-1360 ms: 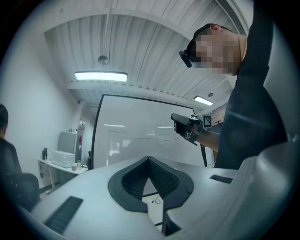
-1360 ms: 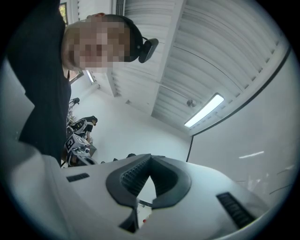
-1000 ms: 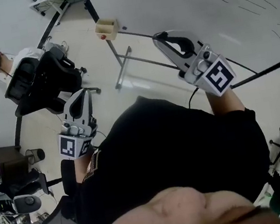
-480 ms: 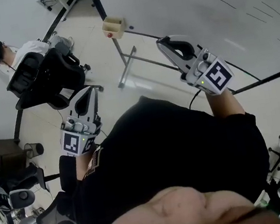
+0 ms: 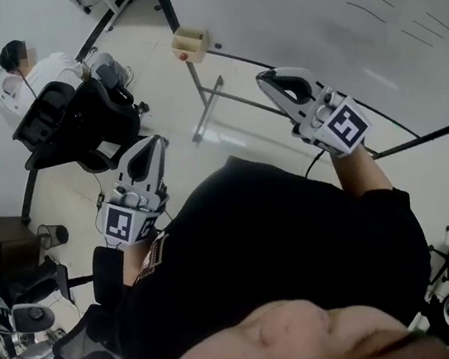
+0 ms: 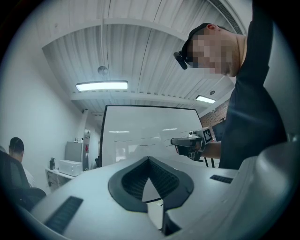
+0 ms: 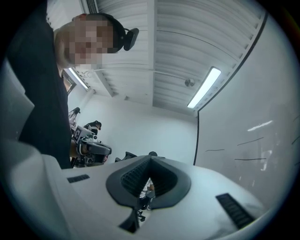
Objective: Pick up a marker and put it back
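No marker shows clearly in any view. A small wooden box point(image 5: 190, 43) with something red in it hangs at the lower left corner of the whiteboard point(image 5: 335, 24). My right gripper point(image 5: 273, 78) is held up close in front of the board, jaws shut and empty. My left gripper point(image 5: 153, 142) is held lower at the left, over the floor, also shut with nothing in it. In the left gripper view the closed jaws point(image 6: 149, 161) point toward the whiteboard point(image 6: 150, 136) and the right gripper point(image 6: 187, 142). The right gripper view shows its closed jaws point(image 7: 150, 161) and the left gripper point(image 7: 91, 147).
The whiteboard's metal stand legs point(image 5: 207, 106) reach across the floor ahead of me. A seated person point(image 5: 24, 66) and black office chairs point(image 5: 74, 126) are at the left. A dark cabinet point(image 5: 4, 241) and more chairs stand at the lower left.
The head view has drifted slightly, so the box and chairs sit further right in the picture. Both grippers stay raised, shut and empty, in nearly the same places.
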